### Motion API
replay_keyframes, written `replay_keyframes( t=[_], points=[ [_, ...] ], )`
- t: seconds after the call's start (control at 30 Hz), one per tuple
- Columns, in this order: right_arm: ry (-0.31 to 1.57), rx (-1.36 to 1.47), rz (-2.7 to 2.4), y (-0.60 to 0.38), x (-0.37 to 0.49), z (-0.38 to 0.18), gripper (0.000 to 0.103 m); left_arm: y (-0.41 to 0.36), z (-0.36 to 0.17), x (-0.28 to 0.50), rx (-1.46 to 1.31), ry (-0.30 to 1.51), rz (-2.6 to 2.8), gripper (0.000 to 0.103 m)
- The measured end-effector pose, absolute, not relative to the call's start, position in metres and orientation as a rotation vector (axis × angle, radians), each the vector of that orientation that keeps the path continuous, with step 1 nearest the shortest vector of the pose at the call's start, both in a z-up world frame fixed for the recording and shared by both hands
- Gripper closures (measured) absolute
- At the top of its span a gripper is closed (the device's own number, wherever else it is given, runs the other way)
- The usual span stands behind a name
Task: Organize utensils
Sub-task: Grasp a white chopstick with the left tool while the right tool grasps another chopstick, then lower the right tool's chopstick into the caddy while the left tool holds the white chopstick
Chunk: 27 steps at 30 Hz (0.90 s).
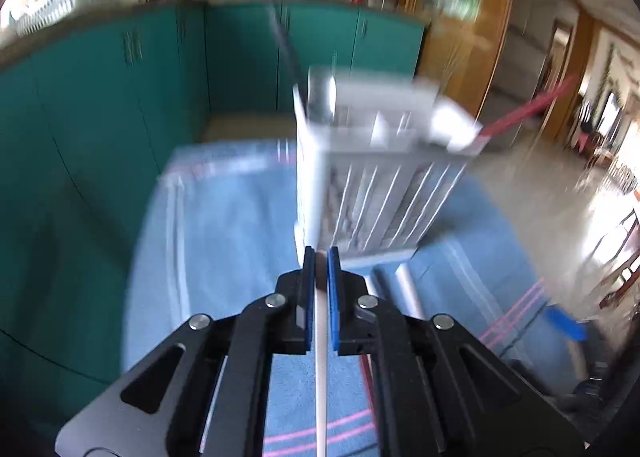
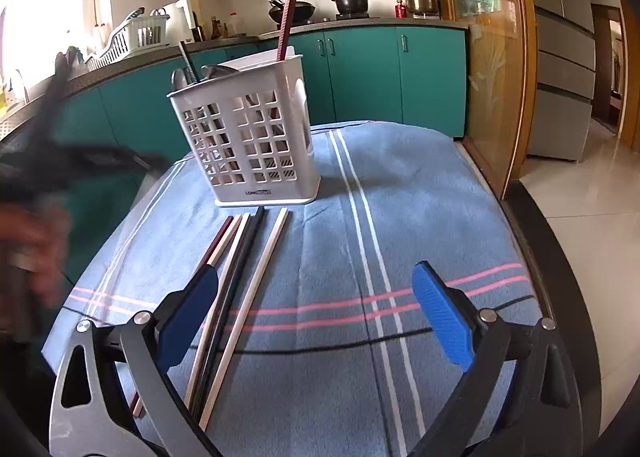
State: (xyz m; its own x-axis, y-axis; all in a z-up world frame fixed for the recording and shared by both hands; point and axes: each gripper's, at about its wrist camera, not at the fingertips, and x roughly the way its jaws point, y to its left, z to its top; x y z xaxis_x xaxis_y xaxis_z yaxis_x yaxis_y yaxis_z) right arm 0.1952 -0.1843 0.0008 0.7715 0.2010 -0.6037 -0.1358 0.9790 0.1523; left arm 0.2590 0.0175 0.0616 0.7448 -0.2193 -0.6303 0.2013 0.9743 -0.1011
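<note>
My left gripper (image 1: 321, 257) is shut on a white chopstick (image 1: 321, 357), which runs straight back between the blue pads. It hangs above the blue striped cloth (image 1: 224, 257), just in front of the blurred white slotted utensil holder (image 1: 372, 169). In the right wrist view the holder (image 2: 248, 137) stands upright on the cloth, with a dark red chopstick (image 2: 290, 5) and a metal spoon (image 2: 216, 71) in it. Several chopsticks lie side by side before it: a white one (image 2: 264, 277), a black one (image 2: 240, 257), a dark red one (image 2: 216, 241). My right gripper (image 2: 316, 273) stands open above the cloth, just right of them.
A blurred hand (image 2: 32, 241) with the other gripper is at the left edge. Teal cabinets (image 2: 360, 73) and a counter with a dish rack (image 2: 132, 37) and pots (image 2: 352, 3) lie behind. A glass door (image 2: 492, 69) and the table's dark right edge (image 2: 532, 225) border the cloth.
</note>
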Motion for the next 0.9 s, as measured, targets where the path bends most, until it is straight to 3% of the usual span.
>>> replay_keyframes(
  t=[0.13,0.27,0.4,0.5,0.57,0.7,0.73,0.77,0.9],
  points=[
    [0.755,0.102,0.2,-0.167,0.232,0.004,0.012,0.033,0.111,0.227,-0.036,0.565,-0.242,0.097],
    [0.877,0.11,0.201,-0.148,0.287,-0.008,0.035,0.042,0.144,0.198,-0.038,0.477,-0.25,0.097],
    [0.932,0.051,0.166,-0.129,0.321,-0.018,0.041,0.055,0.16,0.18,-0.054,0.431,-0.248,0.097],
    [0.981,0.015,0.138,-0.118,0.336,-0.026,0.049,0.059,0.168,0.177,-0.064,0.42,-0.242,0.097],
    [1.019,-0.019,0.121,-0.11,0.343,-0.033,0.06,0.063,0.169,0.177,-0.068,0.418,-0.245,0.097],
    [1.016,-0.069,0.104,-0.102,0.348,-0.035,0.067,0.068,0.168,0.181,-0.07,0.421,-0.239,0.097],
    [1.019,-0.062,0.102,-0.102,0.349,-0.034,0.072,0.069,0.168,0.182,-0.072,0.424,-0.241,0.097],
    [1.021,-0.059,0.106,-0.103,0.35,-0.033,0.094,0.07,0.168,0.183,-0.073,0.426,-0.242,0.097],
    [0.999,-0.016,0.139,-0.111,0.343,-0.019,0.097,0.071,0.167,0.185,-0.07,0.43,-0.246,0.097]
  ],
)
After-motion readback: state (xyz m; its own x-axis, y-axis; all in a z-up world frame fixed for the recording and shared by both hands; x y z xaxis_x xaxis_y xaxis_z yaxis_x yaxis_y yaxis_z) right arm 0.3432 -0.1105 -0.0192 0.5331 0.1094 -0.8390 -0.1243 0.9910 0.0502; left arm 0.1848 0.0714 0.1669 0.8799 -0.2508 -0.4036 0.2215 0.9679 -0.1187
